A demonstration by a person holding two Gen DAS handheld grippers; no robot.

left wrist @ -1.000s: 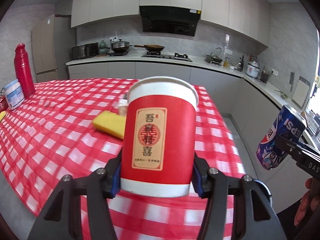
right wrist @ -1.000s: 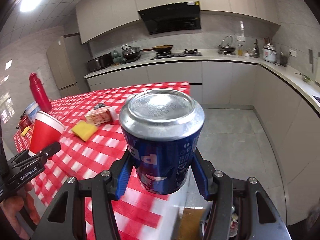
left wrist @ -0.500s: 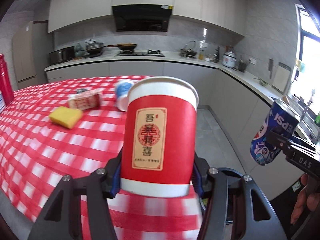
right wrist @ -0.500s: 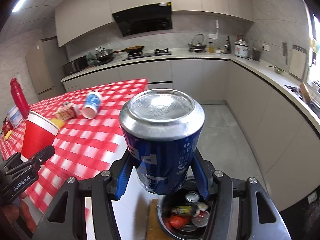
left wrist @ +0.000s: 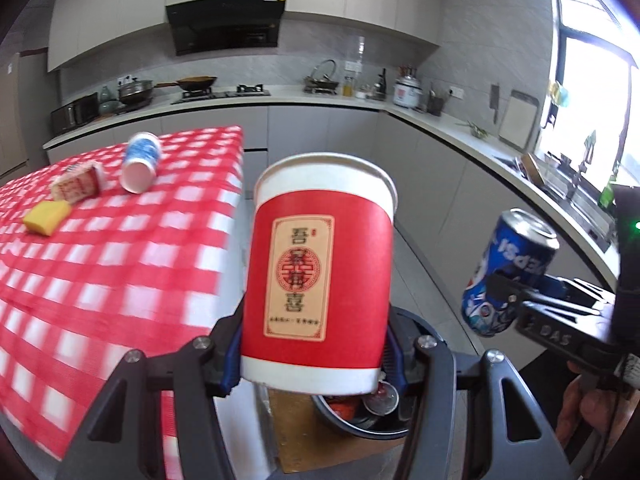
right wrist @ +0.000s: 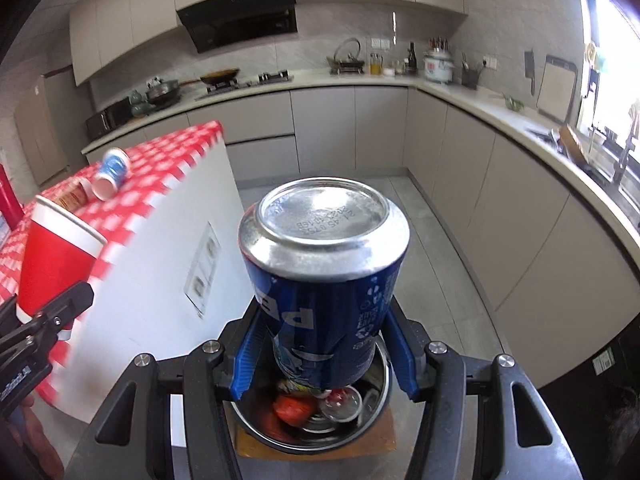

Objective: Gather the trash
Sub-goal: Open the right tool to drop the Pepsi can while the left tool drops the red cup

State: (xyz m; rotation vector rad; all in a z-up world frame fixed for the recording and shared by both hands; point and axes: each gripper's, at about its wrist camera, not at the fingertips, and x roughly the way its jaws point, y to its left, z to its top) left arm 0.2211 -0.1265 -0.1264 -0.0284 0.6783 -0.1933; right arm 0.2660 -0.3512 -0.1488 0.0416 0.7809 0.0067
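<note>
My left gripper (left wrist: 314, 364) is shut on an upright red paper cup (left wrist: 320, 272) with a gold label, held past the table's end above the trash bin (left wrist: 356, 420). My right gripper (right wrist: 326, 364) is shut on a blue Pepsi can (right wrist: 324, 288), held bottom-up directly over the metal bin (right wrist: 360, 428), which holds cans and red scraps. The can also shows in the left wrist view (left wrist: 508, 276), and the cup in the right wrist view (right wrist: 56, 256). On the red checked table (left wrist: 100, 248) lie a tipped blue-white cup (left wrist: 140, 162), a small red carton (left wrist: 78, 188) and a yellow sponge (left wrist: 46, 218).
The bin stands on a brown board (right wrist: 384, 444) on the floor beside the table's white end panel (right wrist: 168, 280). Grey kitchen cabinets and a counter (right wrist: 500, 120) run along the back and right. A red bottle (right wrist: 6, 200) stands at the table's far left.
Both grippers have swung right off the table with their loads. The bin has come into view below them, and the can now hangs right over it.
</note>
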